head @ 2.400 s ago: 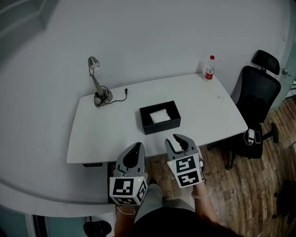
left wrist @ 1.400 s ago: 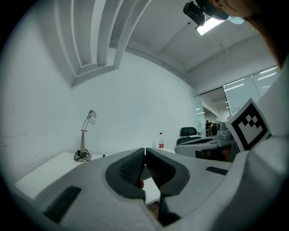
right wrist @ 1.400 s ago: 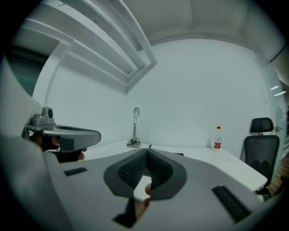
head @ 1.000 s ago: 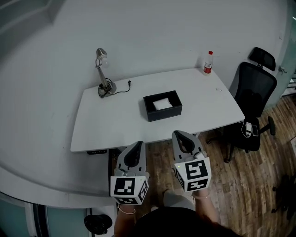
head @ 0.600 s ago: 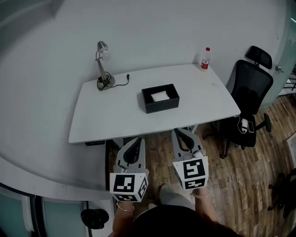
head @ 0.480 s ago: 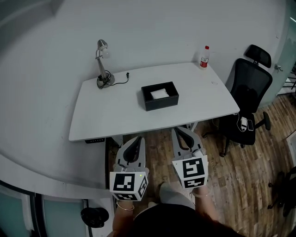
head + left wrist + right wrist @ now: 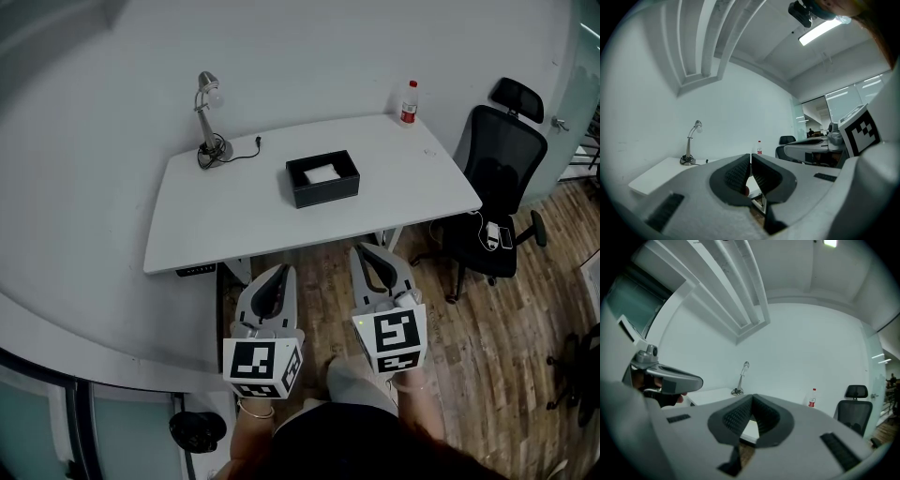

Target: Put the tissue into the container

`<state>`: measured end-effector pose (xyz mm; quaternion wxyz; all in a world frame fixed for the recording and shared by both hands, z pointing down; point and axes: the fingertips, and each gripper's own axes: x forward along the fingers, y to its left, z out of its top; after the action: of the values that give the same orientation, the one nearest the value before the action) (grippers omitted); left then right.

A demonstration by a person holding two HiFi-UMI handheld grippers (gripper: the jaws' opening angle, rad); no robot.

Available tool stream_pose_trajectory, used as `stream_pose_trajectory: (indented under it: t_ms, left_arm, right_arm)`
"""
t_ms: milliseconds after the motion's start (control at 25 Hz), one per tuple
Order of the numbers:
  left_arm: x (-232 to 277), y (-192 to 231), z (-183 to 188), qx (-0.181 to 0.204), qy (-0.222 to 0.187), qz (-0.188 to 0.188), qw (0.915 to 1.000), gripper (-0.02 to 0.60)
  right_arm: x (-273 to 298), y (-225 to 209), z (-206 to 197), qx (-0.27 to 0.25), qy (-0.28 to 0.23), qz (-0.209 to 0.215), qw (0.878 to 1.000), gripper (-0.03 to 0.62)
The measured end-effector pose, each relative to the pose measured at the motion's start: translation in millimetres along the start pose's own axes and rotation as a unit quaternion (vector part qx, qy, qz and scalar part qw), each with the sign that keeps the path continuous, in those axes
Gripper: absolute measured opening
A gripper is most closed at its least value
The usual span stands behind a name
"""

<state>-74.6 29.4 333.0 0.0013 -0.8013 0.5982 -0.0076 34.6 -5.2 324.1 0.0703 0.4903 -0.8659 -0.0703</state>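
Showing only in head view, tissue (image 7: 323, 173) seemingly sits in container (image 7: 324, 193); left claw (image 7: 750, 160), right claw (image 7: 751, 402) closed, empty.

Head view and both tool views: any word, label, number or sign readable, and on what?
No legible text anywhere.
Clear plastic bottle with red label: print too small to read.
Left tool and right tool: black-and-white square marker patterns on their cubes, no letters or digits.

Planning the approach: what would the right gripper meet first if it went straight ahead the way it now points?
Likely the white table at its near edge, else the black container beyond it; height is unclear.
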Motion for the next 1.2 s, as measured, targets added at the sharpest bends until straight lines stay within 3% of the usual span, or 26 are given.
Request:
stream_pose_trajectory:
  t_ms: [1200]
  left_arm:
    - [-51, -22, -5, -0.015, -0.011, -0.013, 0.9997, 0.029]
  right_arm:
    - [-59, 24, 9, -0.023, -0.006, -0.011, 1.000, 0.018]
